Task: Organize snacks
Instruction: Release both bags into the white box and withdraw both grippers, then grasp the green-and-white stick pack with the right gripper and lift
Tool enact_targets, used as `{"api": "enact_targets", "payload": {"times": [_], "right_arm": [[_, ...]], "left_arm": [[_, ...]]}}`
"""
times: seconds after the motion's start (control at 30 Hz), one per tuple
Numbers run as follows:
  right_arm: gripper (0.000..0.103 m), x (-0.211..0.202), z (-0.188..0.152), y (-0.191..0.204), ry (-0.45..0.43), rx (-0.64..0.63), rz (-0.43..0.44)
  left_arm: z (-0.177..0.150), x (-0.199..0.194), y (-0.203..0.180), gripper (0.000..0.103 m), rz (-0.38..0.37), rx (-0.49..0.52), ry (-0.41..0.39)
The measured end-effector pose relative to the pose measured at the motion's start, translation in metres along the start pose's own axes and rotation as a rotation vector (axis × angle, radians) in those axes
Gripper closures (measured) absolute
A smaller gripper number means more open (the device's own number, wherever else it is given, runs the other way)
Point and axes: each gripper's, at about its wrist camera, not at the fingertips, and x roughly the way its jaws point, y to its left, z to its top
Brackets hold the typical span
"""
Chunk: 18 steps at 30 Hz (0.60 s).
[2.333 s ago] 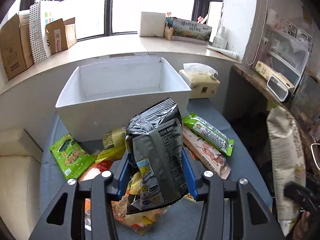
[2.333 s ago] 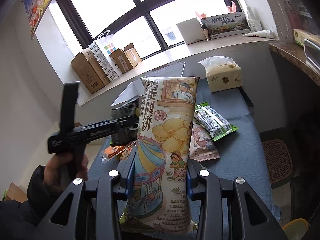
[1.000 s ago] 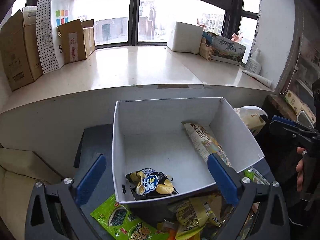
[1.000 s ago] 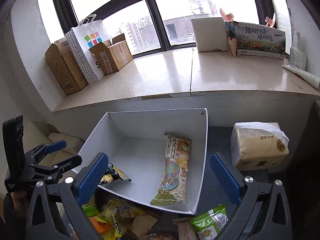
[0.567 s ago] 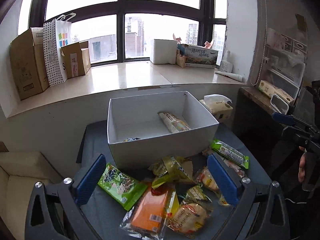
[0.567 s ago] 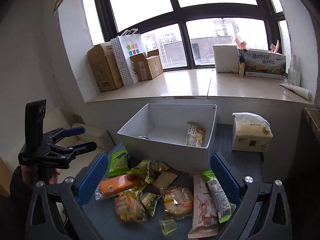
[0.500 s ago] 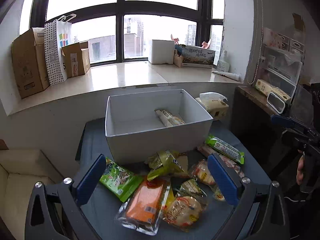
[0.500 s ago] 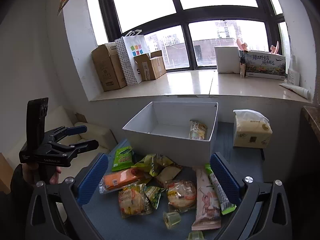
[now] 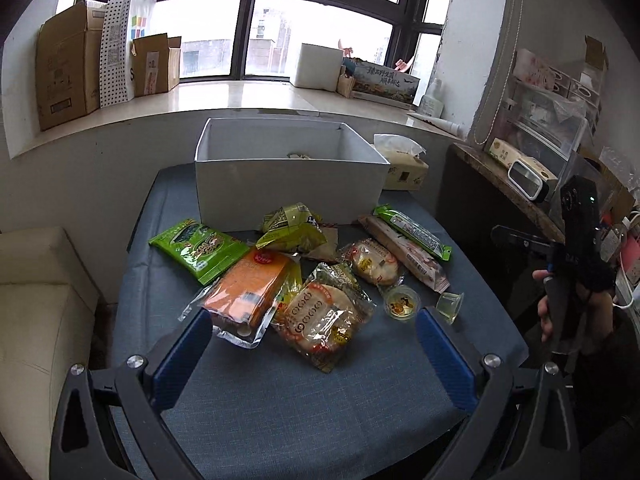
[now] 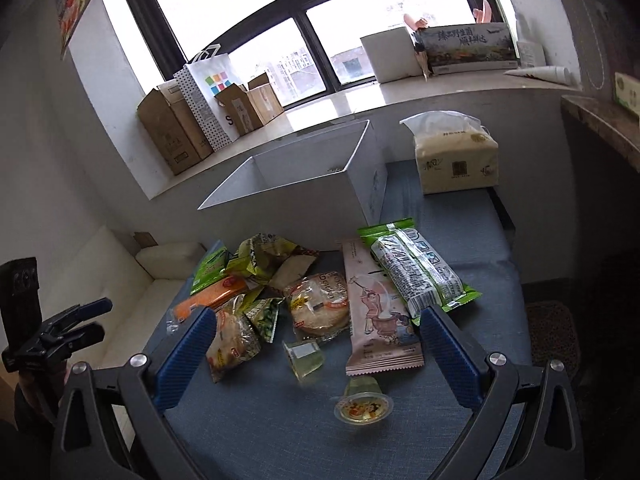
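A white box (image 9: 288,184) stands at the back of the blue-grey table (image 9: 304,396); it also shows in the right wrist view (image 10: 304,196). Several snack packs lie in front of it: an orange pack (image 9: 250,286), a green pack (image 9: 198,248), a round cake pack (image 9: 320,316), a long pink pack (image 10: 374,304) and two jelly cups (image 10: 362,402). My left gripper (image 9: 314,354) is open and empty above the near table edge. My right gripper (image 10: 316,354) is open and empty over the cups.
A tissue pack (image 10: 454,156) sits right of the box. Cardboard boxes (image 9: 68,68) and a paper bag stand on the windowsill. A white sofa (image 9: 36,320) lies to the left, a cluttered shelf (image 9: 532,160) to the right.
Both grippers let go of their packs into the box, opened, then drew back and down toward the near side of the table.
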Motion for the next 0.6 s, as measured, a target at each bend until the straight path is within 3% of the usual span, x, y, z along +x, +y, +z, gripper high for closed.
{"api": "enact_targets", "payload": {"times": [0.33, 0.53, 0.6], "right_arm": [[0.0, 0.102, 0.036, -0.056, 0.183, -0.166, -0.139], [0.0, 0.149, 0.039, -0.075, 0.277, -0.22, -0.151], [0.005, 0.155, 0.036, -0.078, 0.293, -0.211, -0.118]], "left_arm": [[-0.008, -0.002, 0.006, 0.0, 0.033, -0.018, 0.023], [-0.01, -0.006, 0.015, 0.0, 0.061, -0.03, 0.025], [-0.011, -0.005, 0.018, 0.0, 0.069, -0.036, 0.032]]}}
